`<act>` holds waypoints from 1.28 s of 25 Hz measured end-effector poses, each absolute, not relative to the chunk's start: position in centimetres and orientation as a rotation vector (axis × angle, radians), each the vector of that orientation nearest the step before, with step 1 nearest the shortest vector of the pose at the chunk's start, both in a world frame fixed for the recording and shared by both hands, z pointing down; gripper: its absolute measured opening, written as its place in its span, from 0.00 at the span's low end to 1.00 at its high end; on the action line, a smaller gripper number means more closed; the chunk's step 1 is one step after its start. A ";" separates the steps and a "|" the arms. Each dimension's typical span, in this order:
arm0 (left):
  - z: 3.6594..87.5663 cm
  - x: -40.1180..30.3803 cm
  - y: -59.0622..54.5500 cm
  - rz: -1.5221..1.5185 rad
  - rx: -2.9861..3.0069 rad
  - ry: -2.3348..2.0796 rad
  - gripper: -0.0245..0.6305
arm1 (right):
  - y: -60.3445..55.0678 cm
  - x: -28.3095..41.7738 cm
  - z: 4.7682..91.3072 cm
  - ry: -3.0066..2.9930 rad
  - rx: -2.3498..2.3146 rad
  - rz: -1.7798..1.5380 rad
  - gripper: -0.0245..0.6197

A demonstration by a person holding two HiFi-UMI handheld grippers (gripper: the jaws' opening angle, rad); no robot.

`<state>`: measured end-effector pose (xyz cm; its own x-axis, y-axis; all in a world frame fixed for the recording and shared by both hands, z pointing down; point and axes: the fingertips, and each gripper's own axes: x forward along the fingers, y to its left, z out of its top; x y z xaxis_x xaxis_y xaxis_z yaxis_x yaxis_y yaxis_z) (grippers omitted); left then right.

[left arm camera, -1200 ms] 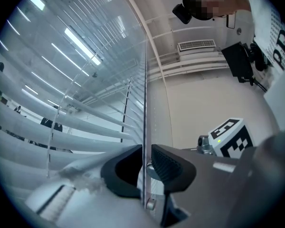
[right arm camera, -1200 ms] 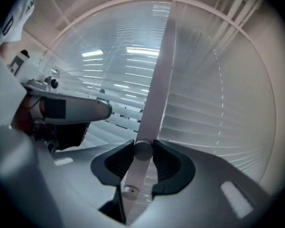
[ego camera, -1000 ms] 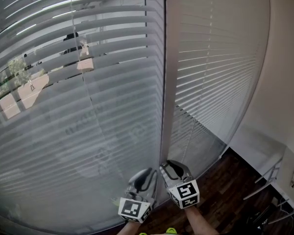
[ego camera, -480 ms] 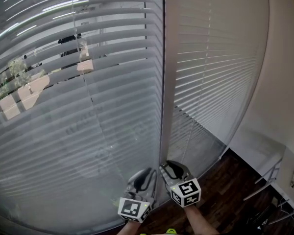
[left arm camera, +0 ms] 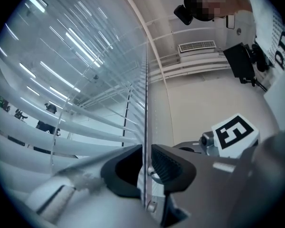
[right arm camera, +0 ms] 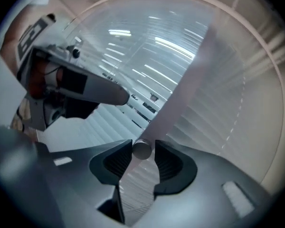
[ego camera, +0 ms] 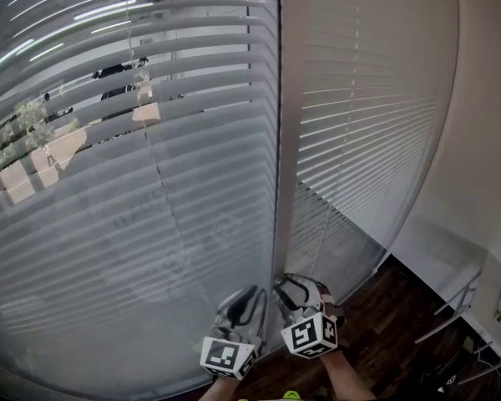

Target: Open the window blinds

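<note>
The left blind [ego camera: 134, 182] has its slats partly tilted, so the outside shows through; the right blind [ego camera: 367, 115] is flat. A thin clear tilt wand [left arm camera: 145, 118] hangs by the pale mullion [ego camera: 284, 140]. My left gripper [ego camera: 244, 303] is shut on that wand, which stands upright between its pads [left arm camera: 171, 163]. My right gripper [ego camera: 294, 289] sits beside it, rolled over. Its jaws have just been opening, and the wand's round end [right arm camera: 142, 149] sits between its pads, touching both.
A white wall [ego camera: 484, 140] stands at the right, above a dark wood floor [ego camera: 384, 332]. A white unit [ego camera: 497, 303] with metal rails is at the lower right. The person's forearm [ego camera: 346, 383] shows below the grippers.
The right gripper's marker cube has rolled over in place. The left blind's slats have tilted a little further, and more of the outside shows. The left gripper has kept still.
</note>
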<state>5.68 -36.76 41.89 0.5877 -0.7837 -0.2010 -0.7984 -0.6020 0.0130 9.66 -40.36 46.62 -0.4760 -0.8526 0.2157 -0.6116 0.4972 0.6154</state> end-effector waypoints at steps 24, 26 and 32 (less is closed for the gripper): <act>42.2 5.9 -36.7 0.282 -2.746 1.336 0.13 | -40.7 9.5 47.6 -1.957 1.131 -0.944 0.24; 42.3 6.0 -36.7 0.283 -2.748 1.321 0.13 | -40.7 9.5 47.6 -1.987 1.146 -0.914 0.24; 42.3 5.9 -36.7 0.278 -2.755 1.343 0.13 | -40.8 9.6 47.5 -2.101 1.203 -0.780 0.24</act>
<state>5.89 -36.71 42.31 0.6031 -0.7748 -0.1894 -0.7863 -0.6174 0.0220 9.59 -40.85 47.48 -0.4181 -0.8861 0.2003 -0.5410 0.4199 0.7287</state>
